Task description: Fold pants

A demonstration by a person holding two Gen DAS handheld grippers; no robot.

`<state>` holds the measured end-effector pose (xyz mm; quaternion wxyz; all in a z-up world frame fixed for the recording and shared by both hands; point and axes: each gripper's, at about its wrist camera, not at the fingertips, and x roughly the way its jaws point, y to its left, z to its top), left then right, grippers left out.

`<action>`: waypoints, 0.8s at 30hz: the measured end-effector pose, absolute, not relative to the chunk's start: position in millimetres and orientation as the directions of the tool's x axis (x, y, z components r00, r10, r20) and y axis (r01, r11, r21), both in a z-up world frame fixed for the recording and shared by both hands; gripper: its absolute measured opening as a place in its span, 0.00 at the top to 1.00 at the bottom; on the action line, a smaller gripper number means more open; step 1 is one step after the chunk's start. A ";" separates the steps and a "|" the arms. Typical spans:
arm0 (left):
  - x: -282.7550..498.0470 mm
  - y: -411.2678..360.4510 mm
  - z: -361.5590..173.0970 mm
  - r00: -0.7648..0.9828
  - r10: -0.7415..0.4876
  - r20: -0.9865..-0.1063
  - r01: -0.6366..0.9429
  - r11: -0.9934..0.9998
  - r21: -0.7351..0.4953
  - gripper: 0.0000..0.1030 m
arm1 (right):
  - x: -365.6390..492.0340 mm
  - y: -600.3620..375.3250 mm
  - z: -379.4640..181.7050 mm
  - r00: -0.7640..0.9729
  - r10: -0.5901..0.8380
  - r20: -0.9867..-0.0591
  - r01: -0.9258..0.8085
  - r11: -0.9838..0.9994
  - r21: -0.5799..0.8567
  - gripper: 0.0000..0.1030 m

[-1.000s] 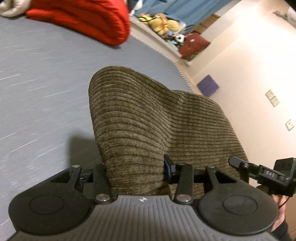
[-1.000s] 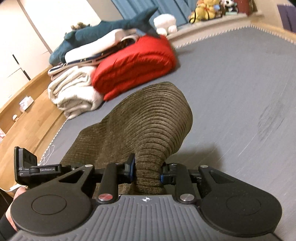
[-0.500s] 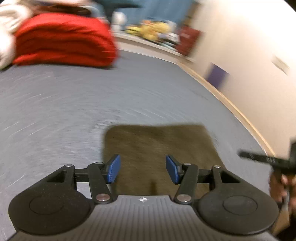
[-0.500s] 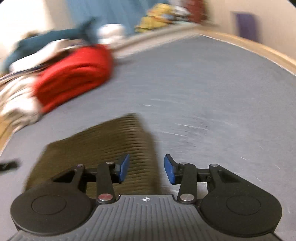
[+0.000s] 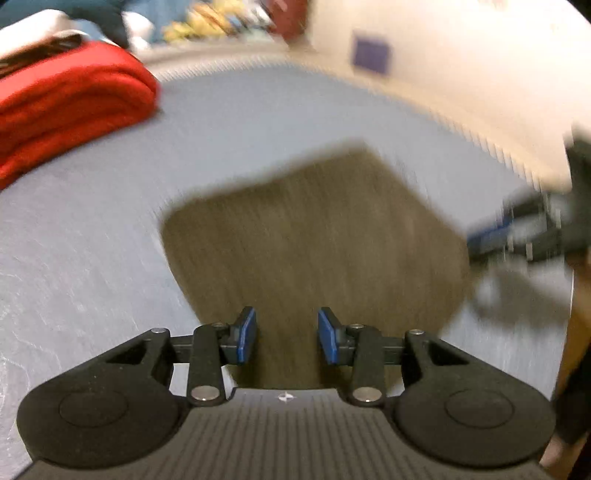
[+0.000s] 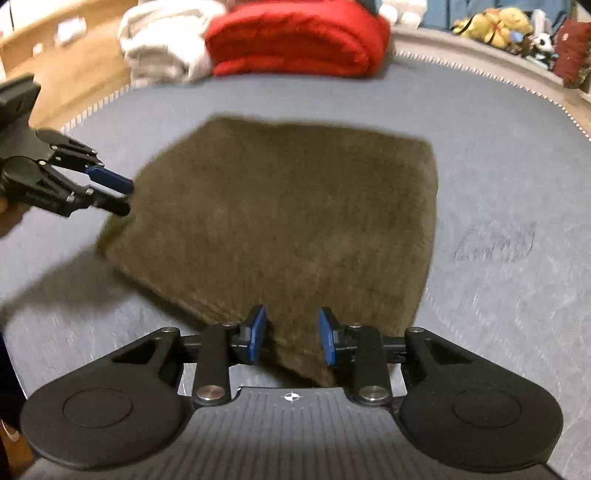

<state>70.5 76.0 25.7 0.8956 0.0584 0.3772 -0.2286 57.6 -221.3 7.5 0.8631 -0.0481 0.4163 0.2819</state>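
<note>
Lying flat: folded brown pants [image 6: 280, 221] sat in a squarish pile on the grey bed [image 6: 498, 155], middle of both frames
Pants in left view: same pile [image 5: 314, 236], blurred by motion, centre of frame
Left gripper: [image 5: 286, 334] low centre in its own view, blue pads [image 5: 246, 334] apart with a clear gap, jaws were closing, nothing pinched; pants edge lay under and beyond the tips
Left gripper in right view: [image 6: 114, 194] at left edge of frame, tips just at the pants' left edge; contact could not be told
Right gripper: [image 6: 291, 336] low centre in its own view, blue pads [image 6: 327, 339] apart, jaws were closing; the near corner of the pants sat between the pads, pads not pressing on it
Right gripper in left view: dark blur at right edge [image 5: 532, 229], beside the pants; state unreadable there
Background: red blanket [image 6: 295, 37] folded at top of frame, white bedding [image 6: 162, 44] to its left, stuffed toys [image 6: 491, 22] upper right
Person: part of a hand [image 6: 9, 218] at far left behind the left gripper
</note>
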 end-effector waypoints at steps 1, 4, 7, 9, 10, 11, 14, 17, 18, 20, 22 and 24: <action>73.6 79.1 28.1 0.647 -0.357 -0.674 0.419 0.905 -0.076 0.59 | 59.7 -222.8 12.2 0.506 0.459 -0.730 -0.508 0.843 0.178 0.68; 99.3 75.5 4.0 0.622 -0.256 -0.740 0.318 0.946 -0.060 0.63 | 69.6 -216.3 -4.2 0.459 0.396 -0.795 -0.491 0.859 0.144 0.68; 108.1 71.8 -16.4 0.568 -0.195 -0.800 0.245 0.968 -0.061 0.63 | 70.9 -211.3 -6.9 0.441 0.375 -0.816 -0.529 0.842 0.101 0.68; 104.5 72.0 2.6 0.606 -0.203 -0.769 0.220 0.972 -0.083 0.64 | 79.1 -222.8 9.9 0.487 0.422 -0.764 -0.483 0.859 0.167 0.68; 102.5 71.4 11.8 0.640 -0.204 -0.740 0.206 0.974 -0.090 0.64 | 83.5 -228.8 18.5 0.531 0.436 -0.727 -0.456 0.870 0.189 0.66; 104.3 72.4 18.6 0.664 -0.207 -0.719 0.192 0.976 -0.105 0.64 | 91.0 -235.6 27.1 0.582 0.443 -0.682 -0.417 0.883 0.217 0.65; 126.0 77.8 31.7 0.702 -0.215 -0.678 0.134 0.976 -0.171 0.64 | 118.6 -246.9 31.1 0.695 0.387 -0.606 -0.270 0.922 0.279 0.59; 148.5 85.5 38.1 0.739 -0.192 -0.645 0.059 0.973 -0.222 0.51 | 150.4 -245.7 16.9 0.732 0.332 -0.595 -0.154 0.931 0.330 0.56; 157.0 89.8 36.9 0.752 -0.173 -0.636 0.024 0.971 -0.236 0.40 | 158.9 -241.8 10.7 0.737 0.312 -0.600 -0.126 0.935 0.332 0.50; 169.1 100.9 26.5 0.754 -0.153 -0.639 -0.041 0.960 -0.277 0.30 | 176.8 -236.1 -1.0 0.740 0.271 -0.616 -0.072 0.942 0.329 0.36; 181.6 115.0 8.4 0.735 -0.155 -0.660 -0.112 0.932 -0.344 0.29 | 193.7 -231.1 -13.2 0.733 0.232 -0.639 -0.018 0.946 0.323 0.27; 192.4 131.6 -13.2 0.696 -0.208 -0.687 -0.170 0.882 -0.439 0.29 | 203.9 -231.7 -21.4 0.717 0.223 -0.660 0.033 0.936 0.352 0.27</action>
